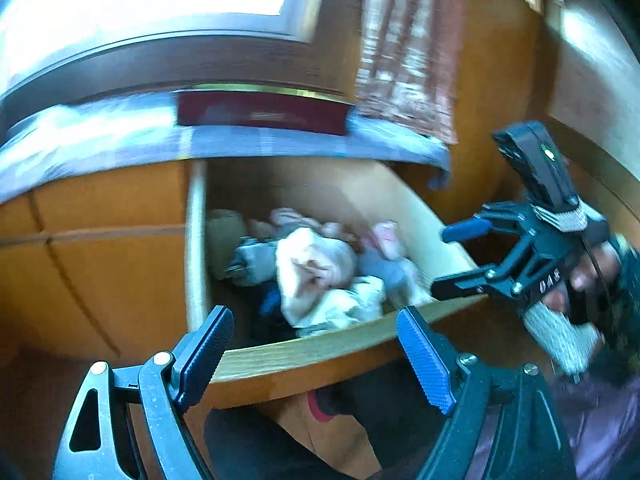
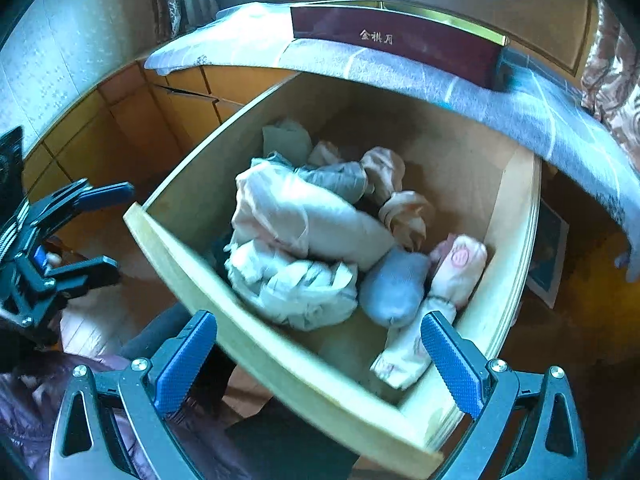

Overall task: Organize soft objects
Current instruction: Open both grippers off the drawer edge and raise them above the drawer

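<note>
**Open Drawer of Soft Items: Both Tools Empty, Ready for a Pick**

**State.** The wooden drawer [image 2: 256, 344] is pulled out from the cabinet. Inside lies a loose heap of soft textiles: a large pale-pink cloth bundle [image 2: 292, 216], a crumpled white cloth [image 2: 296, 292], a rolled blue-grey sock [image 2: 394, 288], a pink sock with a round mark [image 2: 460, 264], and a grey piece [image 2: 340, 178] further back. The left tool [image 1: 316, 352] hovers over the drawer's front rim, jaws spread wide, nothing between them. The right tool [image 2: 320, 356] hangs above the near corner of the drawer, jaws likewise wide and empty.

**Procedure (judged).**
1. Select one item on top of the heap; the blue-grey sock and the pink sock lie nearest the right tool.
2. Lower the tool past the front rim before closing, so the pads do not strike the wood.
3. Close on the bulk of the roll, not a loose edge, so it does not unroll on lifting.
4. Lift straight up; neighbouring cloths touch and may drag along.

**Surroundings.** A grey checked cloth [image 2: 520, 112] overhangs the back of the drawer and limits approach from above there. A dark red box [image 2: 400, 40] rests on it. A patterned curtain [image 1: 408, 48] hangs beside the cabinet. The person's legs sit below the drawer front.
</note>
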Action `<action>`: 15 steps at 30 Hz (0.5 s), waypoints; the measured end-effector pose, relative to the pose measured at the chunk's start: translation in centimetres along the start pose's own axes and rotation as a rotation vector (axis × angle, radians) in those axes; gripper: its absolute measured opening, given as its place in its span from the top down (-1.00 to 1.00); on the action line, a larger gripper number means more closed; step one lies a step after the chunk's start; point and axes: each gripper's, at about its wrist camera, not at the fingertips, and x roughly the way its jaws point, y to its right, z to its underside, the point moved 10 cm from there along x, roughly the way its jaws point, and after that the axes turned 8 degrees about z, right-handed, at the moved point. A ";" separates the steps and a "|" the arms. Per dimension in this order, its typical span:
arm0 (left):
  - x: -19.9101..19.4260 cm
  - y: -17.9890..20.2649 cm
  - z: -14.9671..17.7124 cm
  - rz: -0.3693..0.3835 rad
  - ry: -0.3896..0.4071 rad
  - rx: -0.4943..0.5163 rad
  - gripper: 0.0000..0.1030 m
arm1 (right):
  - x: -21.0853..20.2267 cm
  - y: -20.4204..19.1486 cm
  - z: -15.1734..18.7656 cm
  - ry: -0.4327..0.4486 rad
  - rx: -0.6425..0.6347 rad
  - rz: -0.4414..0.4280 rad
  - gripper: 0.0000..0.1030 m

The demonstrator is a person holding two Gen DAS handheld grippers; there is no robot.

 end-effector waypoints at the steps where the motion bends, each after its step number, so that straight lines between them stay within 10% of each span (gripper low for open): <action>1: -0.2 -0.3 -0.1 -0.012 0.010 -0.017 -0.66 | 0.1 0.1 -0.4 0.005 -0.002 0.006 -0.99; 15: -1.6 -4.2 1.2 -0.121 0.023 -0.184 -0.66 | 3.7 -1.5 -6.1 0.012 -0.286 -0.091 -0.80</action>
